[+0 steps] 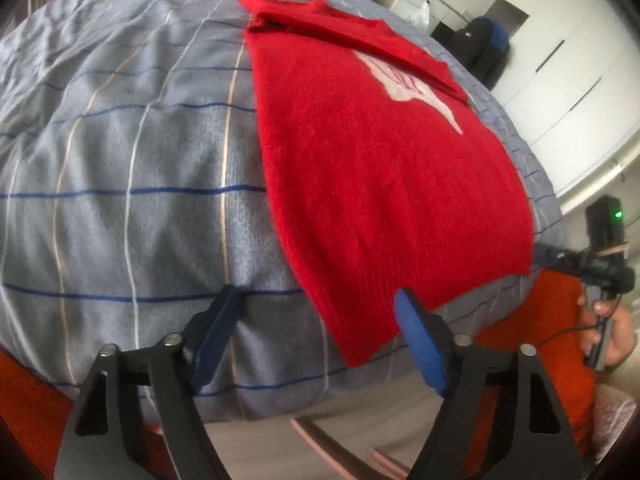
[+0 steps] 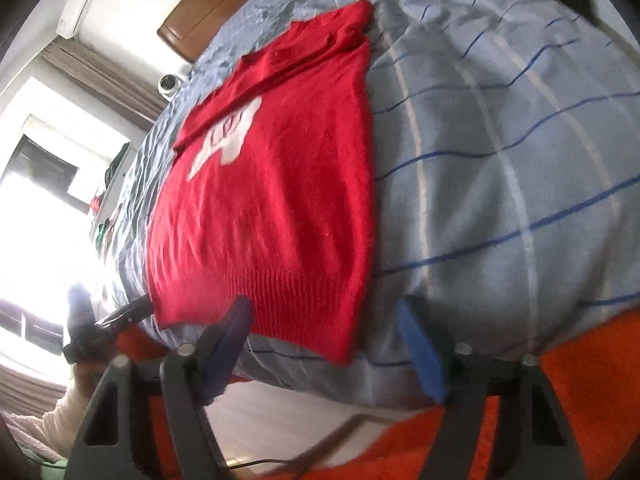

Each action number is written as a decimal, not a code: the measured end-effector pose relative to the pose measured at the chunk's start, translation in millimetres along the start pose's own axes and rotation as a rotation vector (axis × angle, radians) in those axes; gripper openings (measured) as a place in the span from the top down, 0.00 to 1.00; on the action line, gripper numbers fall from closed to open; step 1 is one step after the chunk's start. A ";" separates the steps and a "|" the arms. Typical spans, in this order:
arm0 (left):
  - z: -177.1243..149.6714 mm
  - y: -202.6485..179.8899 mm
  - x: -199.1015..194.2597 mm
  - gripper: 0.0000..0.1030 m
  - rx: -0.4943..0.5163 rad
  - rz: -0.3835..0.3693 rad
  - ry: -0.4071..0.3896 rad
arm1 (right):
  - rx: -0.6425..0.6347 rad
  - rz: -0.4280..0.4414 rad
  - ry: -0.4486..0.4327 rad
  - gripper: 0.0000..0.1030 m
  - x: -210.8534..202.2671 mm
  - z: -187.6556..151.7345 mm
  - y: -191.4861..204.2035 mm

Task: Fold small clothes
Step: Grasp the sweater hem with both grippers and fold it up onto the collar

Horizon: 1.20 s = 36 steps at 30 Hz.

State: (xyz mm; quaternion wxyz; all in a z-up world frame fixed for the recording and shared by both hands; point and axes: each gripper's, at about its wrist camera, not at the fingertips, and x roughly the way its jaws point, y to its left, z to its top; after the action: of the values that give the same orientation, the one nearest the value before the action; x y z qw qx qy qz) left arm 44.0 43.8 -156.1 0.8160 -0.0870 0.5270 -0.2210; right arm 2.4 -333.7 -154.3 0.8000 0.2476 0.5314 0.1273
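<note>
A small red knit sweater (image 1: 380, 152) with a white print lies flat on the bed, sleeves folded in, ribbed hem towards me. It also shows in the right wrist view (image 2: 272, 184). My left gripper (image 1: 320, 300) is open and empty, its jaws straddling the hem's left corner just above the bed edge. My right gripper (image 2: 324, 308) is open and empty at the hem's right corner. The right gripper shows in the left wrist view (image 1: 560, 258) at the hem's far corner. The left gripper shows in the right wrist view (image 2: 128, 312) at the hem's left corner.
The bed (image 1: 120, 160) has a grey-blue checked cover and a wooden headboard (image 2: 208, 12). An orange blanket (image 2: 580, 400) hangs below the bed's front edge. White wardrobes (image 1: 568, 80) and a dark bag (image 1: 484, 44) stand to the right; a bright window (image 2: 48, 200) is on the left.
</note>
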 end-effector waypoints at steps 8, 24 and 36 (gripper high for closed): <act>-2.8 -2.1 5.7 0.67 -0.030 -0.123 0.080 | 0.030 -0.042 0.049 0.87 11.7 0.7 -3.3; 39.7 21.4 -46.1 0.98 -0.214 -0.290 -0.151 | 0.100 0.109 -0.116 0.95 -23.8 23.6 -8.1; 247.2 19.5 -0.2 0.98 -0.112 -0.077 -0.315 | 0.072 0.094 -0.350 0.95 6.6 222.1 9.7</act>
State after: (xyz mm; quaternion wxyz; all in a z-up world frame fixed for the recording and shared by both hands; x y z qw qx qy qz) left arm 271.2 38.7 -57.1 0.8735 -0.1858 0.4001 -0.2059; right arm 208.5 -380.3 -84.9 0.8640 0.3192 0.3762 0.1006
